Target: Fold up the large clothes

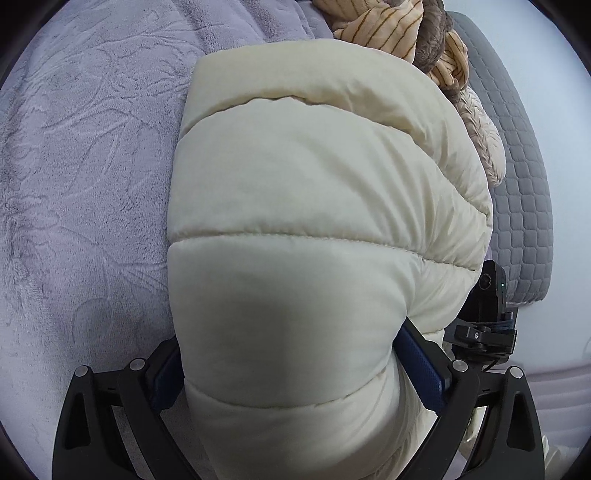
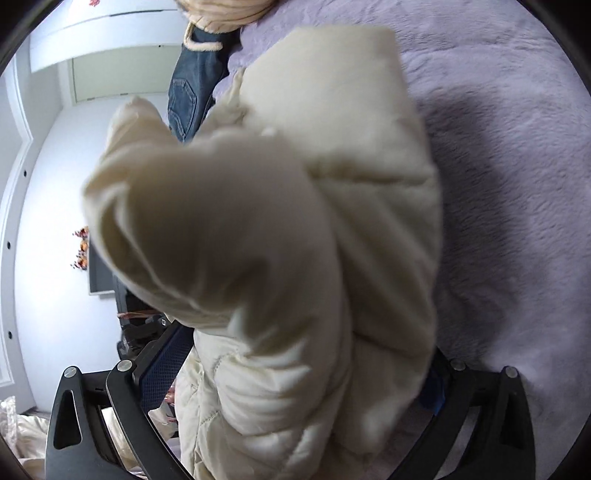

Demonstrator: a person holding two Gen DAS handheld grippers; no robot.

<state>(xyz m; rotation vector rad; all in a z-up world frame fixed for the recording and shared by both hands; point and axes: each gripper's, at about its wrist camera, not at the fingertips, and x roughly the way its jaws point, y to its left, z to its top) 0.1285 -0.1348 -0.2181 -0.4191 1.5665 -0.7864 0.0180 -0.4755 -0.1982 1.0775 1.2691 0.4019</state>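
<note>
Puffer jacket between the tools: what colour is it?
Cream, plain with quilted seams; the puffer jacket shows best in the left wrist view.

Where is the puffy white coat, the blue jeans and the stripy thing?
puffy white coat (image 1: pixel 314 206): left wrist view, on a quilted panel above the stitched seam.
blue jeans (image 2: pixel 190 96): right wrist view, on the denim near the pocket.
stripy cloth (image 1: pixel 376 22): left wrist view, on its tan striped surface.
</note>
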